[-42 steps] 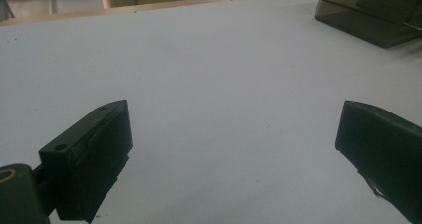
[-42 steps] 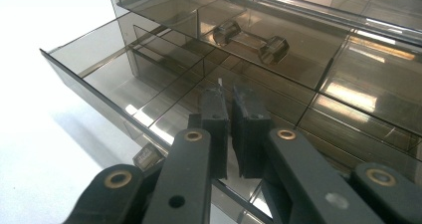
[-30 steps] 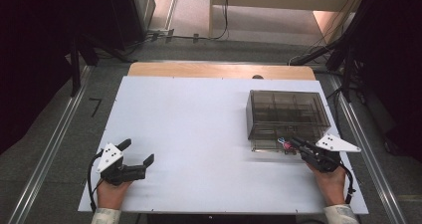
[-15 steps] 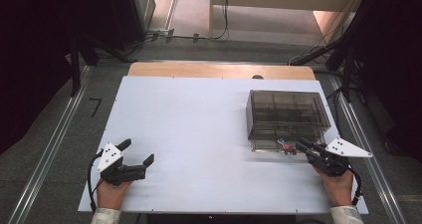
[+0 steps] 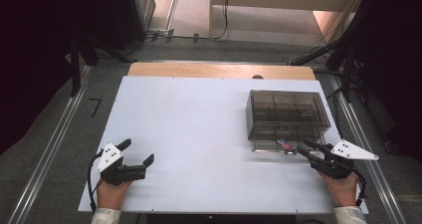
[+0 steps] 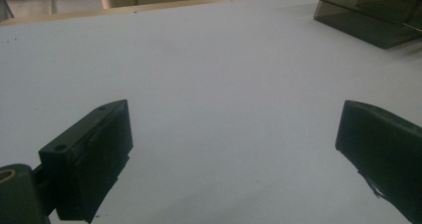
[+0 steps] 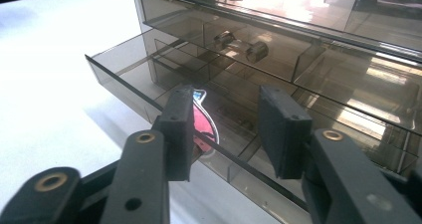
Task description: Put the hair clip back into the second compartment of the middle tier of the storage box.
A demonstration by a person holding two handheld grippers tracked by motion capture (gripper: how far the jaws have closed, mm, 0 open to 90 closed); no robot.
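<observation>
Your right gripper (image 5: 306,149) is the hand close to the work; your left gripper (image 5: 135,152) rests well apart, at the near left of the white table (image 5: 199,124), its jaws wide apart with nothing between them.

The smoky transparent plastic drawer box (image 5: 287,113) stands straight ahead of your right jaws. Its lowest drawer (image 7: 149,79) is pulled out toward you, and its long front wall runs across the line of the jaws. In the right gripper view the jaws have just been opening and now stand partly apart, holding nothing. The small pink and white object (image 7: 204,124) lies in the drawer compartment just beyond the left jaw, so it is a little ahead and to the left side of the gap, under the jaw tips. I cannot tell if the left pad touches the drawer wall.
</observation>
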